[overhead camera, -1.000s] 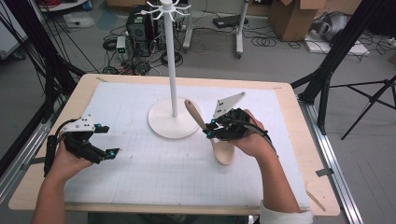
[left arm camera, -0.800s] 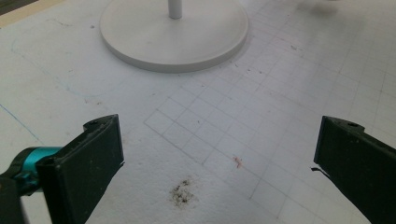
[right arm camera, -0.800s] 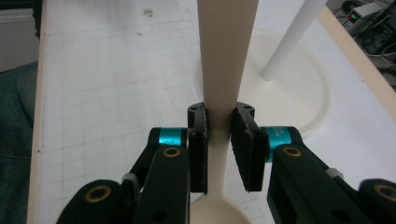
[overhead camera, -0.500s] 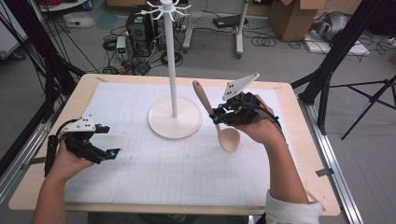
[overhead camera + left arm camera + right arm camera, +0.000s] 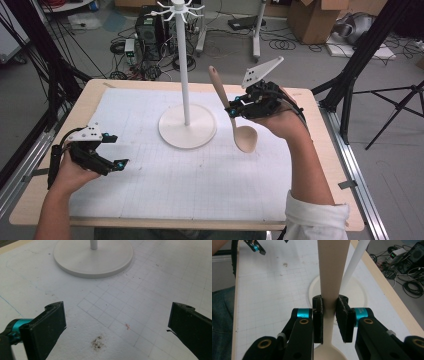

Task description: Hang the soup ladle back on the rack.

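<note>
While right gripper (image 5: 234, 107) clamps smooth wooden spoon (image 5: 235, 112), left gripper (image 5: 114, 150) spread apart, gridded white mat (image 5: 200, 175).

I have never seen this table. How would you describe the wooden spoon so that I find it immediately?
Start at the white stand with the tall pole in the middle of the table. Just to its right, the right gripper holds the wooden spoon by its handle, in the air, bowl hanging down. It is the only pale wooden utensil; the left gripper holds nothing.
</note>
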Motion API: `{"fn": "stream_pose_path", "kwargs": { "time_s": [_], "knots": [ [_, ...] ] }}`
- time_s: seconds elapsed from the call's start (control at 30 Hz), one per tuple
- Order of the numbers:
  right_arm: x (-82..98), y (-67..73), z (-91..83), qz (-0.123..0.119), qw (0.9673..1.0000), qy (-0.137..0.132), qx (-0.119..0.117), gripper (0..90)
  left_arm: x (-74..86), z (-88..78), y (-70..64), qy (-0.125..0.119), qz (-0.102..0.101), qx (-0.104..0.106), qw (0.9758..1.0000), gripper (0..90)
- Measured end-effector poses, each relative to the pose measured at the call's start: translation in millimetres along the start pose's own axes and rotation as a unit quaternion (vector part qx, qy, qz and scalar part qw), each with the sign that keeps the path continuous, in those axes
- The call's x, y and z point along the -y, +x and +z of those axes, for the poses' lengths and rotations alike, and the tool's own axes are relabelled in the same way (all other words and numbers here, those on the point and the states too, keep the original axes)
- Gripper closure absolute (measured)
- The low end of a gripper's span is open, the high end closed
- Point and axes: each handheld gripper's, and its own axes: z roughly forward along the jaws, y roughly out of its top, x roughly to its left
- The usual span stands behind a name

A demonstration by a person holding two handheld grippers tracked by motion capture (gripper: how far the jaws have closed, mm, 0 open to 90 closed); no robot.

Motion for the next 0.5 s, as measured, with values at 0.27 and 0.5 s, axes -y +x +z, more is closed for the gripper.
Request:
{"fn": "stream_pose_path", "kwargs": {
  "time_s": [0.27,0.5],
  "knots": [
    [-18.1,-16.2,-8.9,0.004,1.0000,0.000,0.002,76.8,0.3,-0.1,0.1,-0.002,-0.002,0.000,1.0000,1.7],
    [-31.2,-31.8,-14.8,0.018,0.9998,-0.012,0.004,76.8,0.3,-1.2,0.6,-0.004,-0.001,0.001,1.0000,1.7]
  ]
}}
